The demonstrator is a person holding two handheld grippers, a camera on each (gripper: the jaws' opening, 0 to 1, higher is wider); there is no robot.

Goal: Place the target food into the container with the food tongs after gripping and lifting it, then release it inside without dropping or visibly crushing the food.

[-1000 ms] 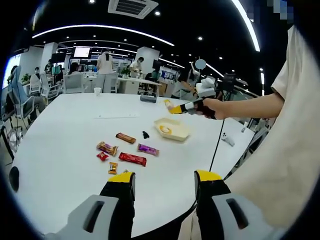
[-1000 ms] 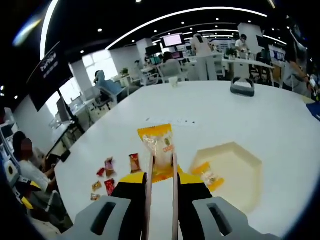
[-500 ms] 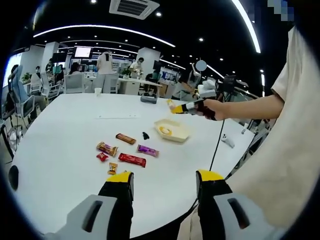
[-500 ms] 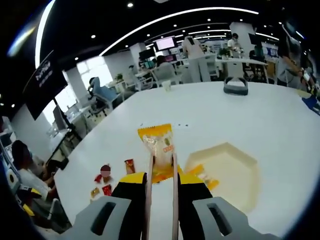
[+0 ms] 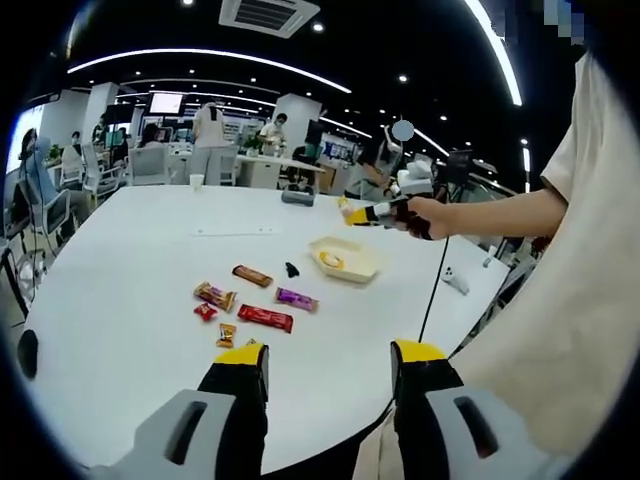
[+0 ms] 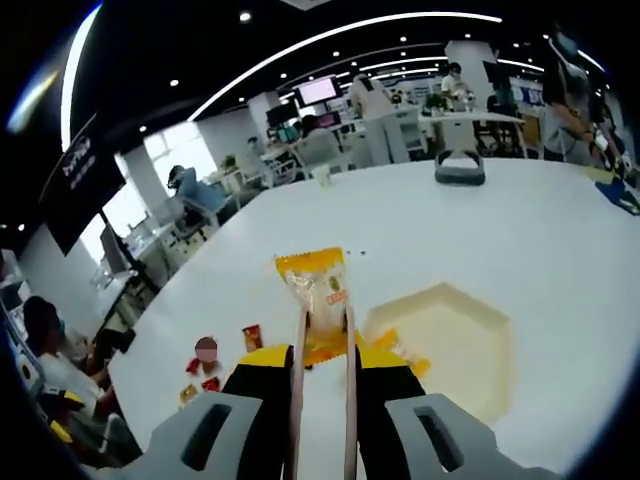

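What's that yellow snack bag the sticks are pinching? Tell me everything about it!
The yellow snack bag is a small, shiny plastic packet, orange-yellow at its crimped top edge, with a pale see-through middle showing light-coloured food inside. It stands upright, lifted off the white table, pinched between the two thin tongs held by the right claw. It hangs to the left of the cream container, not yet inside it.

No legible text on the snack wrappers [image 5: 265, 318] or black wall sign [image 6: 83, 178].
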